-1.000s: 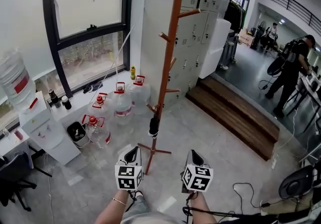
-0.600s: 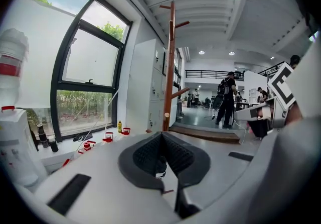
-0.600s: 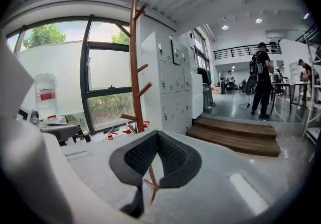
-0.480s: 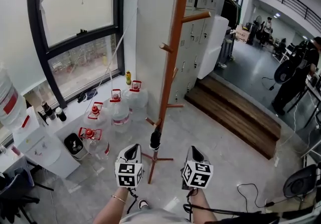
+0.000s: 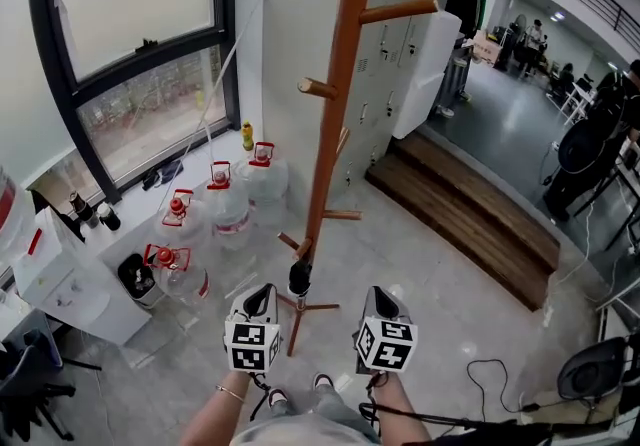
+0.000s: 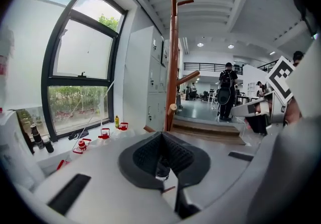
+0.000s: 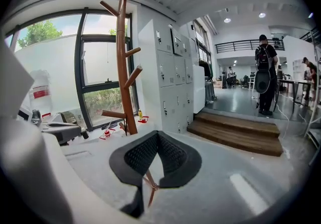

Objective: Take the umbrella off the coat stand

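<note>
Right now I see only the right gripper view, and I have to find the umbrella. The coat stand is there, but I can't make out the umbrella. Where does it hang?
Observer: In the head view a dark folded umbrella hangs low on the coat stand.
Operator: Which gripper is nearer to it?
Observer: The left gripper. The umbrella hangs just beyond its tip, apart from it.
Operator: Is that gripper ready to grasp?
Observer: No. The left gripper view shows its jaws together with nothing between them.

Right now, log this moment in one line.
stage: before grasp | left gripper: shut, empty | right gripper: shut, empty | umbrella: on stand, untouched
</note>
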`<state>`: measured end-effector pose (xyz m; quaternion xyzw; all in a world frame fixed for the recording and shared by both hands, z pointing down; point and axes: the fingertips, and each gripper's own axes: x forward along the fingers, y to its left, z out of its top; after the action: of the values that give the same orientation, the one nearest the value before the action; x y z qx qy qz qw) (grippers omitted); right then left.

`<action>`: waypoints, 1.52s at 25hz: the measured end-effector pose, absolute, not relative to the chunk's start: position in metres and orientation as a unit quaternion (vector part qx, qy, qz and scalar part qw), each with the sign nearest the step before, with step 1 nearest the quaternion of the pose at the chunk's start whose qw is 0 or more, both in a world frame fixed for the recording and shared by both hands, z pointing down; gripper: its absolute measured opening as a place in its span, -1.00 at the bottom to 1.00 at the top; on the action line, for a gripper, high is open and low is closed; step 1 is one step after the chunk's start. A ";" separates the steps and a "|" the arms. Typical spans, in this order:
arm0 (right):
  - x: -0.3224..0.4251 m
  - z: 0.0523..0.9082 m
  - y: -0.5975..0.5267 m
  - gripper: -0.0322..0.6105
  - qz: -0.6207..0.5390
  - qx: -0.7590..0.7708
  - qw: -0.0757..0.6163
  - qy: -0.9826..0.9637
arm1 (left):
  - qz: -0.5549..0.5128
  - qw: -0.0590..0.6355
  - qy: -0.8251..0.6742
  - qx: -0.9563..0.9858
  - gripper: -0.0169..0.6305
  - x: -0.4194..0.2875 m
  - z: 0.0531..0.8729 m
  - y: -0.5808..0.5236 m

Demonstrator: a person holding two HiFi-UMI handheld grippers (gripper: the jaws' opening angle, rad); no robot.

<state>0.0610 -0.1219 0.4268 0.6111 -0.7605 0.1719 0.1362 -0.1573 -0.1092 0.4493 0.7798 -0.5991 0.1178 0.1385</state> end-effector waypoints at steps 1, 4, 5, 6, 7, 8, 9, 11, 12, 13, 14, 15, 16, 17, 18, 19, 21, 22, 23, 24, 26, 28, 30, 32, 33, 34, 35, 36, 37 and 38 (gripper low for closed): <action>0.060 0.425 -0.128 -0.89 0.170 0.605 0.138 -0.765 | 0.118 0.143 -0.602 0.776 -0.93 -0.156 0.451 -0.111; 0.057 0.420 -0.141 -0.89 0.163 0.591 0.143 -0.777 | 0.120 0.153 -0.609 0.769 -0.93 -0.155 0.454 -0.115; 0.056 0.420 -0.144 -0.89 0.163 0.588 0.145 -0.779 | 0.121 0.155 -0.612 0.766 -0.93 -0.156 0.456 -0.117; 0.056 0.421 -0.147 -0.89 0.163 0.586 0.146 -0.780 | 0.122 0.157 -0.614 0.764 -0.93 -0.156 0.459 -0.119; 0.056 0.422 -0.151 -0.89 0.163 0.584 0.148 -0.782 | 0.121 0.159 -0.616 0.762 -0.93 -0.156 0.460 -0.122; 0.056 0.424 -0.154 -0.89 0.164 0.581 0.150 -0.783 | 0.122 0.160 -0.617 0.760 -0.93 -0.155 0.463 -0.124; 0.057 0.427 -0.156 -0.89 0.164 0.578 0.153 -0.785 | 0.124 0.160 -0.618 0.760 -0.93 -0.154 0.465 -0.126; 0.058 0.435 -0.156 -0.89 0.168 0.573 0.160 -0.786 | 0.132 0.162 -0.616 0.759 -0.93 -0.150 0.472 -0.127; 0.060 0.439 -0.155 -0.89 0.171 0.571 0.162 -0.786 | 0.136 0.164 -0.615 0.759 -0.93 -0.148 0.476 -0.127; 0.062 0.443 -0.155 -0.89 0.174 0.571 0.163 -0.785 | 0.140 0.166 -0.614 0.759 -0.93 -0.146 0.480 -0.126; 0.064 0.446 -0.154 -0.89 0.177 0.572 0.164 -0.784 | 0.143 0.168 -0.613 0.759 -0.93 -0.145 0.483 -0.127; 0.065 0.450 -0.155 -0.89 0.181 0.572 0.165 -0.783 | 0.146 0.170 -0.611 0.759 -0.93 -0.143 0.487 -0.127; 0.066 0.454 -0.155 -0.89 0.184 0.573 0.166 -0.782 | 0.149 0.172 -0.609 0.760 -0.93 -0.142 0.491 -0.127; 0.066 0.459 -0.155 -0.89 0.187 0.573 0.168 -0.780 | 0.153 0.173 -0.607 0.761 -0.93 -0.141 0.495 -0.127; 0.067 0.464 -0.155 -0.89 0.191 0.573 0.170 -0.779 | 0.158 0.175 -0.604 0.761 -0.93 -0.140 0.500 -0.128; 0.067 0.469 -0.155 -0.89 0.195 0.573 0.171 -0.777 | 0.163 0.177 -0.601 0.762 -0.93 -0.139 0.505 -0.128; 0.068 0.479 -0.155 -0.89 0.204 0.575 0.172 -0.774 | 0.172 0.181 -0.597 0.763 -0.93 -0.138 0.515 -0.128; 0.069 0.484 -0.154 -0.89 0.209 0.575 0.172 -0.772 | 0.177 0.184 -0.594 0.763 -0.93 -0.136 0.520 -0.128; 0.071 0.489 -0.153 -0.89 0.214 0.576 0.174 -0.770 | 0.180 0.188 -0.592 0.762 -0.93 -0.135 0.525 -0.127; 0.072 0.494 -0.153 -0.89 0.219 0.576 0.176 -0.768 | 0.183 0.191 -0.591 0.762 -0.93 -0.133 0.530 -0.128; 0.075 0.505 -0.152 -0.89 0.227 0.577 0.180 -0.764 | 0.188 0.198 -0.589 0.761 -0.93 -0.131 0.541 -0.128; 0.077 0.515 -0.150 -0.89 0.233 0.578 0.183 -0.760 | 0.193 0.203 -0.587 0.760 -0.93 -0.130 0.552 -0.129; 0.078 0.524 -0.148 -0.89 0.238 0.578 0.185 -0.758 | 0.197 0.207 -0.586 0.758 -0.93 -0.129 0.561 -0.129; 0.080 0.531 -0.147 -0.89 0.242 0.578 0.186 -0.757 | 0.200 0.208 -0.584 0.758 -0.93 -0.128 0.567 -0.131; 0.081 0.533 -0.147 -0.89 0.244 0.579 0.186 -0.756 | 0.202 0.208 -0.583 0.759 -0.93 -0.126 0.569 -0.132; 0.083 0.535 -0.147 -0.89 0.245 0.579 0.186 -0.755 | 0.202 0.207 -0.582 0.760 -0.93 -0.125 0.571 -0.133; 0.084 0.537 -0.146 -0.89 0.247 0.579 0.187 -0.754 | 0.202 0.207 -0.582 0.760 -0.93 -0.124 0.572 -0.133; 0.085 0.539 -0.145 -0.89 0.249 0.579 0.188 -0.753 | 0.201 0.207 -0.581 0.761 -0.93 -0.123 0.573 -0.133; 0.086 0.540 -0.144 -0.89 0.250 0.580 0.188 -0.752 | 0.197 0.208 -0.581 0.761 -0.93 -0.122 0.574 -0.133; 0.087 0.542 -0.143 -0.89 0.251 0.580 0.189 -0.751 | 0.193 0.210 -0.581 0.762 -0.93 -0.121 0.574 -0.133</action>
<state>0.0868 -0.1432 0.5420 0.5801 -0.7514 0.2514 0.1889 -0.1212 -0.1331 0.5745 0.7621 -0.5813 0.1931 0.2097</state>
